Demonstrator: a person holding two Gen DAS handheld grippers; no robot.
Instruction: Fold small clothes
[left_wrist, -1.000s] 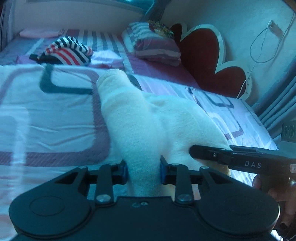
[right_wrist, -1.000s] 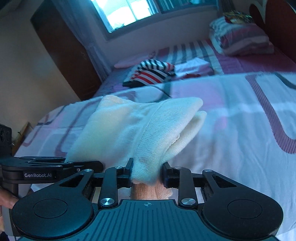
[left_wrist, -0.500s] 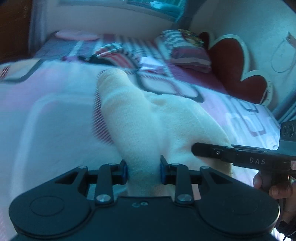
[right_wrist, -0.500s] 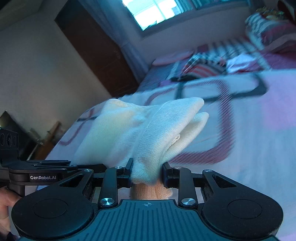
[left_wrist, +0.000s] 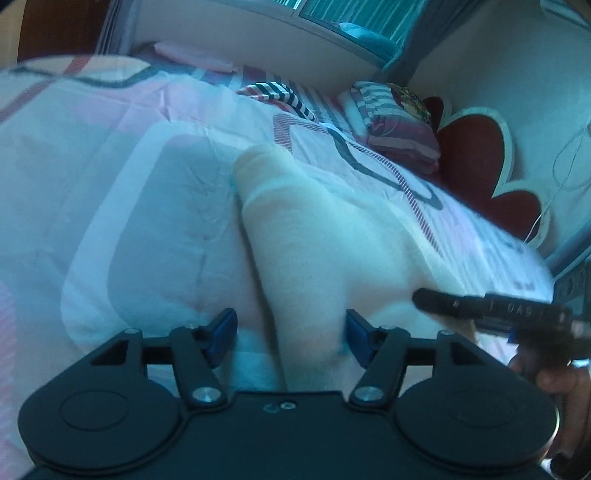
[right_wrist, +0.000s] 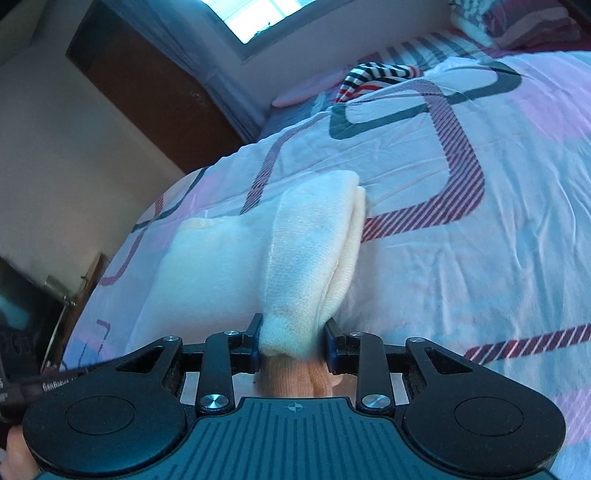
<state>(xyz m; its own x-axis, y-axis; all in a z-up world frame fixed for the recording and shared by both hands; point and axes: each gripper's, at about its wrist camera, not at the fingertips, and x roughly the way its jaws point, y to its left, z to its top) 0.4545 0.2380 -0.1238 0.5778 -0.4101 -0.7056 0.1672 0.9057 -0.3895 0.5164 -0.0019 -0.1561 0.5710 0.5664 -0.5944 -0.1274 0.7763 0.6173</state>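
A cream knitted garment (left_wrist: 314, 236) lies folded on the patterned bedspread (left_wrist: 110, 192). My left gripper (left_wrist: 291, 334) stands open around its near edge, the blue pads apart from the cloth on both sides. My right gripper (right_wrist: 293, 345) is shut on another edge of the same garment (right_wrist: 295, 251), which bunches between its fingers. The right gripper's fingers (left_wrist: 461, 304) show at the right of the left wrist view. The left gripper's finger shows at the lower left edge of the right wrist view.
A striped red, white and navy garment (right_wrist: 376, 75) lies farther up the bed. Striped pillows (left_wrist: 395, 122) rest against a red heart-shaped headboard (left_wrist: 480, 166). A brown door (right_wrist: 147, 81) and a window (right_wrist: 266, 18) are beyond the bed.
My left gripper has opened and let go of the garment. Both grippers have lowered the garment onto the bedspread. The right gripper stays shut on it.
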